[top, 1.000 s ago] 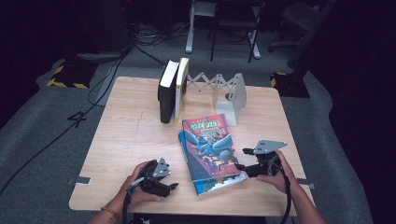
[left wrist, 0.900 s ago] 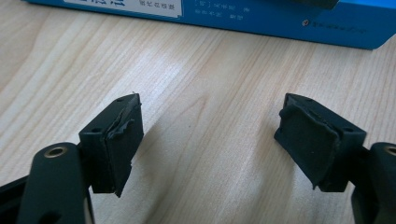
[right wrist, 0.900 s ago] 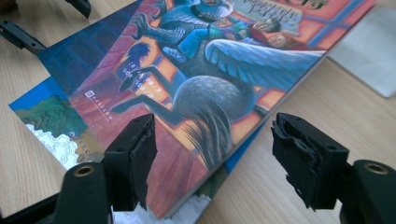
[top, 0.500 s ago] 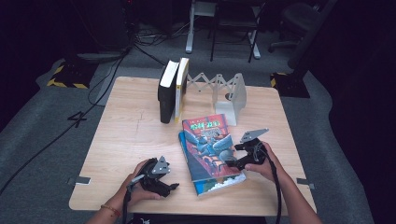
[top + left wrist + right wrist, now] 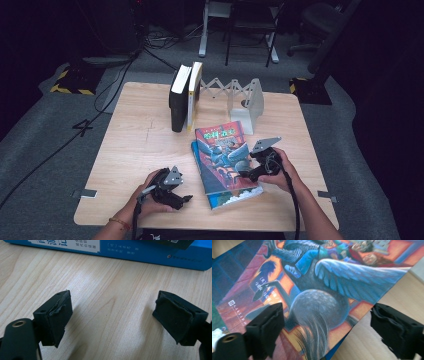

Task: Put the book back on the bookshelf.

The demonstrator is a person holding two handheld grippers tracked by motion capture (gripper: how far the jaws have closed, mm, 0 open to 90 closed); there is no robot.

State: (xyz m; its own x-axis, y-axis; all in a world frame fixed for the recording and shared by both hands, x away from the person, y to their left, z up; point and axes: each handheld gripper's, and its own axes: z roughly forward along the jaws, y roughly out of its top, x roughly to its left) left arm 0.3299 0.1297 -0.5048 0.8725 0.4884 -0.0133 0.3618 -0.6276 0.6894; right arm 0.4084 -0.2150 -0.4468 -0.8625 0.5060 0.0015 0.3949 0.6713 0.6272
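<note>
High view: a pale wooden table (image 5: 135, 145) stands on grey carpet (image 5: 40, 130) in a dark room; 2 stacked books (image 5: 225, 160) lie near its front edge; the left gripper (image 5: 172, 192) rests with jaws spread beside them; the right gripper (image 5: 245, 172), jaws spread, reaches over the top cover.

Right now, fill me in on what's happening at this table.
A person works two hand-held grippers at a wooden table. The right hand-held gripper, jaws open, sits at the edge of the illustrated book that lies on top of a blue book. The left hand-held gripper rests open on the bare wood beside them. Two more books stand upright in an expandable white book rack at the back.
</note>
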